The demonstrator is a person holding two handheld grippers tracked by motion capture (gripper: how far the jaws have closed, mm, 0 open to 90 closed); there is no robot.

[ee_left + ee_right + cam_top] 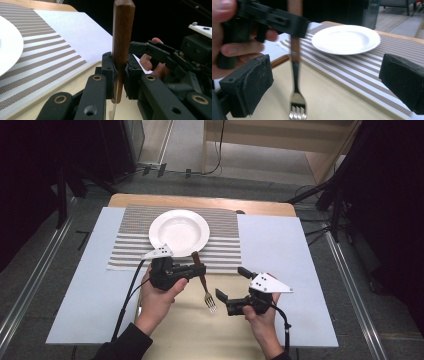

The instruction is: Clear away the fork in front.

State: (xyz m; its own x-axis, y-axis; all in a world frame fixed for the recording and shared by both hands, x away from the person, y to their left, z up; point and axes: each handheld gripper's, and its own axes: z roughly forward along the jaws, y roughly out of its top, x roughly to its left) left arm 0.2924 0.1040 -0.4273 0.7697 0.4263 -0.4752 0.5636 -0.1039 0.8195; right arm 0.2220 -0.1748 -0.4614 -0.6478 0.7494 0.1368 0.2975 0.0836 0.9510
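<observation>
My left gripper [192,268] has its jaws clamped on the wooden handle of the fork [204,285], just this side of the plate [179,231]. The fork's long axis runs away from the plate, tines toward me. My right gripper [232,285], jaws wide apart and empty, sits farther from the plate, beside the tines.

I am counting one fork [204,287] with a wooden handle, one white plate [179,231], and one striped placemat [226,237] lying under that plate. I am seeing two grippers in my hands: the left gripper [196,268] and the right gripper [232,284]. One table [280,207] is carrying it all, with one pale sheet [272,245] spread across it.
</observation>
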